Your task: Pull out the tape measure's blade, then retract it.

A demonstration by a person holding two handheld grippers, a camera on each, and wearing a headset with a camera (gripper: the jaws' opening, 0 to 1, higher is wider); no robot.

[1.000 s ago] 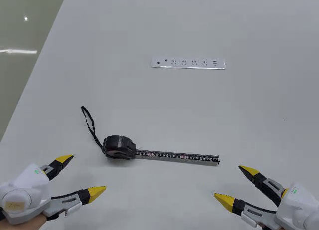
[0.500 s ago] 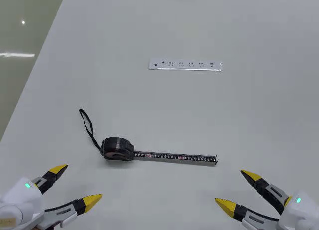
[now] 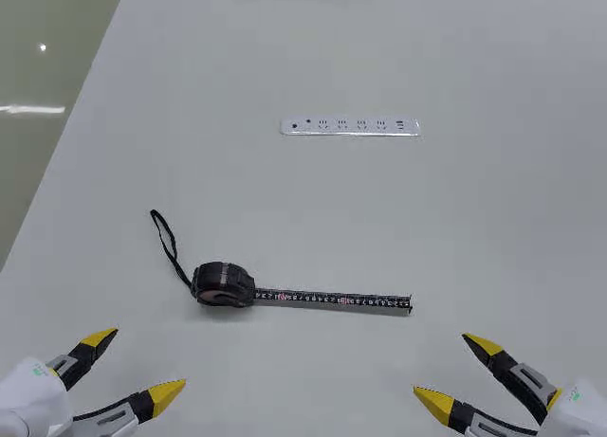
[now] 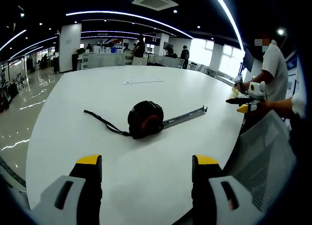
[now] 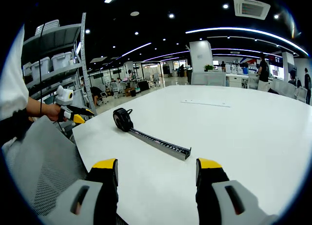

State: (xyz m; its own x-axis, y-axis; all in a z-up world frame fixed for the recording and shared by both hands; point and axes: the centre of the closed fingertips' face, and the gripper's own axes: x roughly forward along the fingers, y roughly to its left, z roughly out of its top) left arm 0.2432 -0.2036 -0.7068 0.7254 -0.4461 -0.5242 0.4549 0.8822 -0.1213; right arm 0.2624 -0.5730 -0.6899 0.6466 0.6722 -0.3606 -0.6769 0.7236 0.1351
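Head view looks down on the white tabletop [image 3: 398, 228], where the tape measure [image 3: 224, 283] lies flat on its side. Its blade [image 3: 332, 300] is drawn out and runs flat along the surface to the right of the case, the end hook at the far right tip. A black wrist strap [image 3: 169, 238] trails from the left of the case, looping away from me. Well beyond the tape measure, a white power strip [image 3: 350, 126] lies roughly parallel to the blade.

My left tool [image 3: 139, 363] hovers on the near side of the tape measure and to its left, apart from it, the yellow-tipped jaws spread wide over bare tabletop. My right tool [image 3: 449, 368] hovers on the near side of the blade's hook end and a little to its right, also clear of it, jaws likewise spread.

Left gripper view faces the case head-on between its two parted jaws, with the blade stretching off to the right behind it. Right gripper view looks along the blade from the hook end, the hook nearest and the case at the far end.
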